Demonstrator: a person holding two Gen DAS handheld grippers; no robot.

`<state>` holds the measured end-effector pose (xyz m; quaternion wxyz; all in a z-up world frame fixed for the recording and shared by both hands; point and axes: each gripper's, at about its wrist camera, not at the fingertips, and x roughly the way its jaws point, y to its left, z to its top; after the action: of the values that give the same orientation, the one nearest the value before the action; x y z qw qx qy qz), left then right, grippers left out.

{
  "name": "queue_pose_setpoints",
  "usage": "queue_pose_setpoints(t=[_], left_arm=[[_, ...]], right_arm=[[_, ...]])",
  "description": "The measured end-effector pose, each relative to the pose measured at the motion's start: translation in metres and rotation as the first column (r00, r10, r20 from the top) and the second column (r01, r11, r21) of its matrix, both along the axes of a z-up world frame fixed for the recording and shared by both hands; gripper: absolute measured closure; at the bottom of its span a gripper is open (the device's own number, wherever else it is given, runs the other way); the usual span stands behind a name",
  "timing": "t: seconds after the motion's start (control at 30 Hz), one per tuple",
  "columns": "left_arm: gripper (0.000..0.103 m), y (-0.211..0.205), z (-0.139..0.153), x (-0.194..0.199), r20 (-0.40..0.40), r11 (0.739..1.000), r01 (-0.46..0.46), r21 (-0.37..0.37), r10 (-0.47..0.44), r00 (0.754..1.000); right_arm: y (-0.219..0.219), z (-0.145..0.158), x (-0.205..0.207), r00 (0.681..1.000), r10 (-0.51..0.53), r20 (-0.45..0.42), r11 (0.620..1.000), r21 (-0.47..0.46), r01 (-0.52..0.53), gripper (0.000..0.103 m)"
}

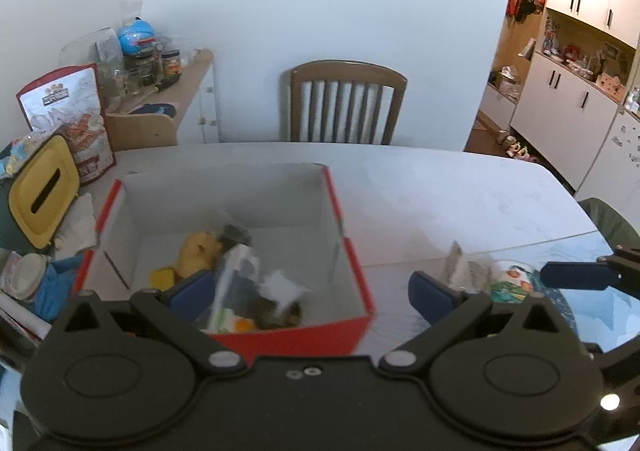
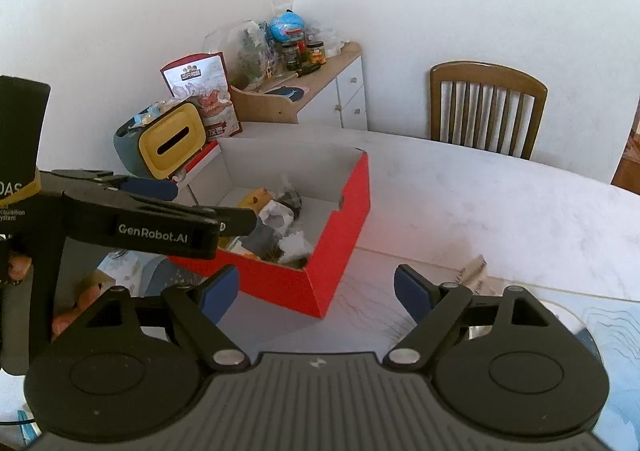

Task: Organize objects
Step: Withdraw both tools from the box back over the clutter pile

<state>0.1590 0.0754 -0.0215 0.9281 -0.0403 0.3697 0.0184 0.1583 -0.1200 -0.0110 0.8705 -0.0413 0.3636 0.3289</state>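
The left tool (image 1: 312,293) is standing wide open with nothing between its blue pads, hovering over the near edge of the open red cardboard box with white inside (image 1: 348,251). The box is sitting on the white marbled worktop (image 1: 460,195), holding a yellow plush toy (image 1: 198,251), white packets (image 1: 280,287) and other blurred small items. The right tool (image 2: 316,293) is also gaping, empty, over bare worktop right of the box. A small patterned packet (image 1: 512,281) is lying near right of the box, a yellow-lidded tissue holder (image 1: 42,191) at far left
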Motion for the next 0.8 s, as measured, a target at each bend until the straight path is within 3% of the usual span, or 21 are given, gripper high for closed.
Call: queue_pose_setpoints(t=[0.63,0.8], left_arm=[[0.0,-0.081,-0.026,0.01,-0.016,0.999,0.043,-0.031,-0.044,0.999],[0.0,-0.098,-0.04,0.018,-0.046,0.996,0.063,-0.062,-0.066,0.997]], right_arm=[[-0.101,-0.025,-0.003,0.998,-0.054,0.04,0.999,0.001,0.054,0.018],[-0.129,-0.044,0.002,0.998,-0.069,0.003,0.997,-0.03,0.069,0.018]])
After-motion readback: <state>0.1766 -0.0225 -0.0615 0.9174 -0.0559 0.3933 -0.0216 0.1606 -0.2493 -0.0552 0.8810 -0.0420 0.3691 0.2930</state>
